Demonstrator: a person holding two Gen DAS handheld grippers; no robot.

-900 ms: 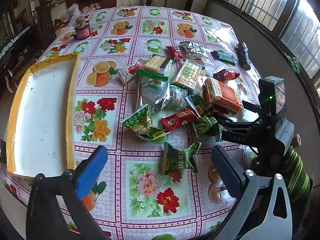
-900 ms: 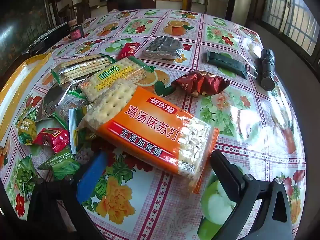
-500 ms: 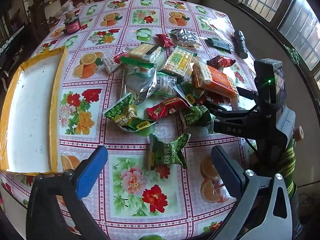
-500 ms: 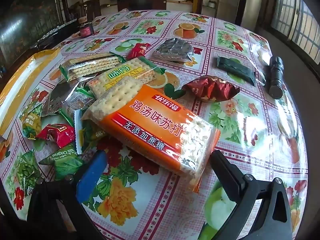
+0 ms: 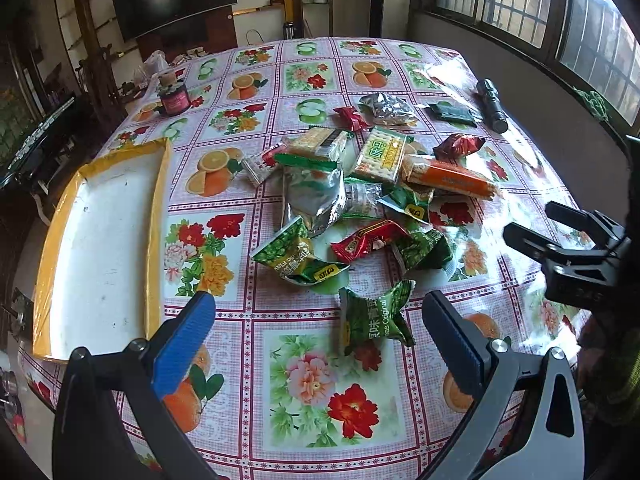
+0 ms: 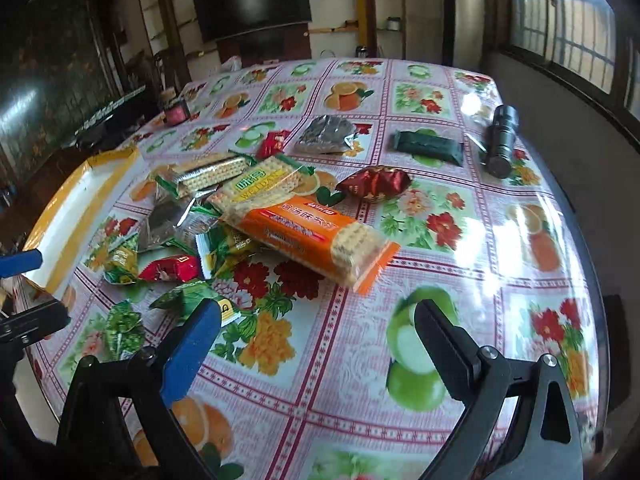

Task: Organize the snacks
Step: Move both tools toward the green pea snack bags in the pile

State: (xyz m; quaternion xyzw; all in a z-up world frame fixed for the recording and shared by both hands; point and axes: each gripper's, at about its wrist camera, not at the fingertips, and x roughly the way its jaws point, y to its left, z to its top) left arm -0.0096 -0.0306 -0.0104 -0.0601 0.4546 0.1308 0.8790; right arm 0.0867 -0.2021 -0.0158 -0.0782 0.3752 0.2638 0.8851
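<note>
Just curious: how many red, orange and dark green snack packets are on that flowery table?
Red packets: 3
Orange packet: 1
Dark green packet: 1
Total: 5

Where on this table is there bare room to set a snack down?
Free: the white tray, the cloth strip between tray and snack pile, and the near edge under the left gripper. Also right of the orange cracker pack, before the flashlight. The pile is crowded.
</note>
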